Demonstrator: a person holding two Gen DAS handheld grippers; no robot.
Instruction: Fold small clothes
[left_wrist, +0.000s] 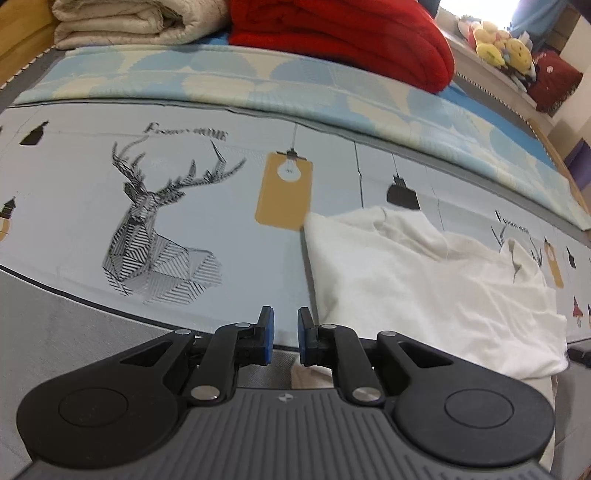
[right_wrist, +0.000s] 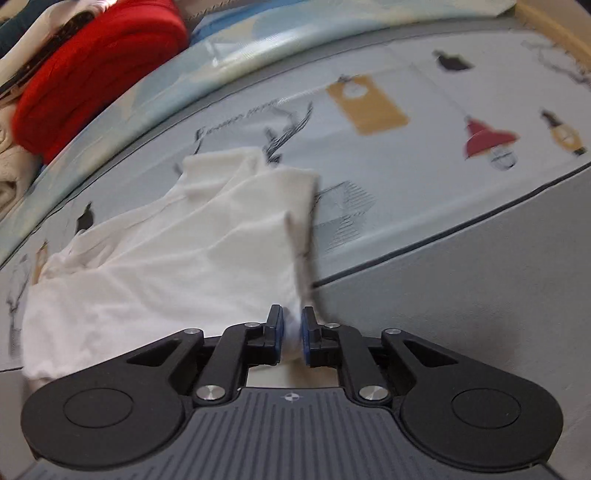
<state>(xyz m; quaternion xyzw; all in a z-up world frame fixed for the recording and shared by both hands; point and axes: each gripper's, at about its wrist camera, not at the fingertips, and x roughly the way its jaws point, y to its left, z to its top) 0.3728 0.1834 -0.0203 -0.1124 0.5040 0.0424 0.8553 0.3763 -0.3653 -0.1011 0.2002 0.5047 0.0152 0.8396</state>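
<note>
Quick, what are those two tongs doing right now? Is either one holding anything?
Left tongs: nearly closed, nothing between them, beside the white garment.
Right tongs: closed on a bunched edge of the white garment.

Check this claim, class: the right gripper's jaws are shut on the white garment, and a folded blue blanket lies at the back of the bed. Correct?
Not quite. The folded blanket is red, as the left wrist view shows. The right gripper does pinch the white garment.

Left gripper (left_wrist: 285, 334), right gripper (right_wrist: 292, 334): black linkages, blue-padded jaws, silver screws, ribbed grey base.
</note>
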